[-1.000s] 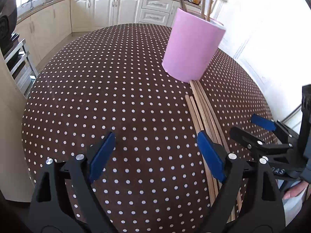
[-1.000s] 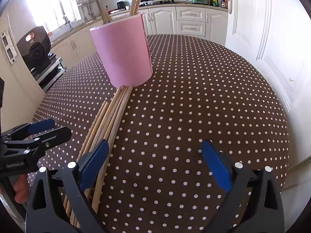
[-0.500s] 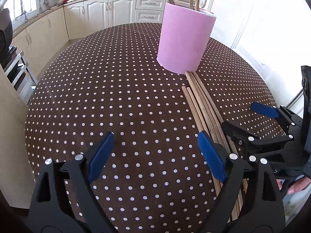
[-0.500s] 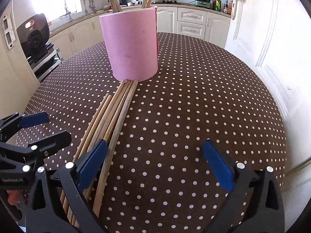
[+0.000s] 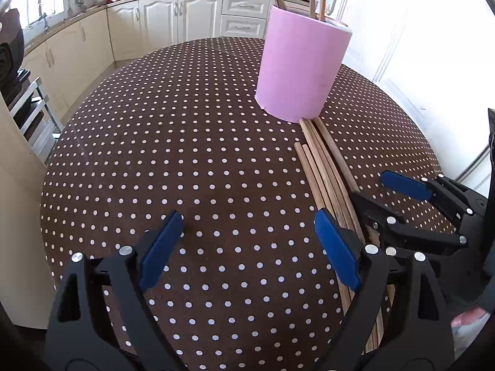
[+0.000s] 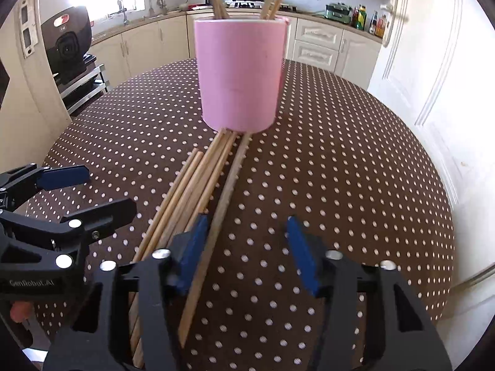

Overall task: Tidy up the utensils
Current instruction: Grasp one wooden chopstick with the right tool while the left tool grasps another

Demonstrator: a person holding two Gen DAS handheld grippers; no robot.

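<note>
Item: loose wooden chopsticks (image 6: 198, 185), laid in a bundle on the dotted table (image 6: 340, 170), long axes running from the near edge to the foot of the pink holder (image 6: 239, 74), which some tips touch; more sticks stand inside it.

Right gripper (image 6: 247, 247): jaws half-narrowed, having just been closing; the separated outermost stick (image 6: 222, 204) is seen between them, beside the left pad, not yet pinched. Judged the nearer hand.

Left gripper (image 5: 247, 244): held wide and empty over bare cloth, the bundle lying just to its right.
</note>
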